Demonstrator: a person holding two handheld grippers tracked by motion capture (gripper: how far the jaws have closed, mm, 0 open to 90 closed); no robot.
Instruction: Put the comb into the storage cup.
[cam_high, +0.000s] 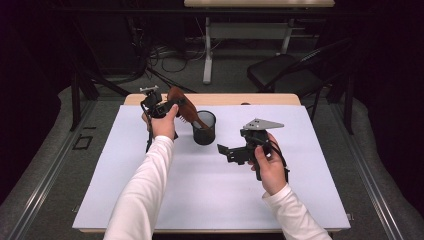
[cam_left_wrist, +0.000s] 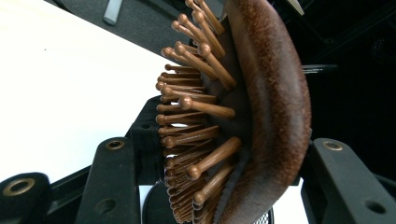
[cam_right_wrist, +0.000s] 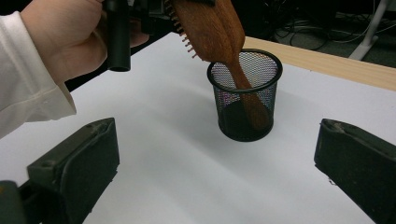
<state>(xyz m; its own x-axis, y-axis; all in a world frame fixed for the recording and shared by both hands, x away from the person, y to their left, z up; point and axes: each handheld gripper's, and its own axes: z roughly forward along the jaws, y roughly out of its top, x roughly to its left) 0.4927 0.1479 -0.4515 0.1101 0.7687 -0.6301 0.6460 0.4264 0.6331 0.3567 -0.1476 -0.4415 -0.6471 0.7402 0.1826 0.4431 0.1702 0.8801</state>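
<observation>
A person in white sleeves works at a table covered by a white mat (cam_high: 210, 190), holding a two-jaw gripper in each hand. In the high view, the left gripper (cam_high: 172, 106) sits in the upper left of the frame, just left of centre, clenched on the head of a brown wooden paddle hairbrush (cam_high: 181, 102). The brush leans down to the right, its handle reaching into a black wire-mesh pen cup (cam_high: 204, 128) that stands upright on the mat near the middle of the frame. In the left gripper view, the brush head fills the centre, its rounded wooden bristles (cam_left_wrist: 196, 121) pointing to the left of the frame and its curved back to the right, with the two black jaws pressed against either side at the bottom. In the right gripper view, the cup sits in the upper centre of the frame with the brush handle (cam_right_wrist: 250, 100) resting inside it, against the right of the mesh wall. The right gripper (cam_high: 225, 150) hovers right of centre in the high view, well apart from the cup, its jaws spread wide and holding nothing.
</observation>
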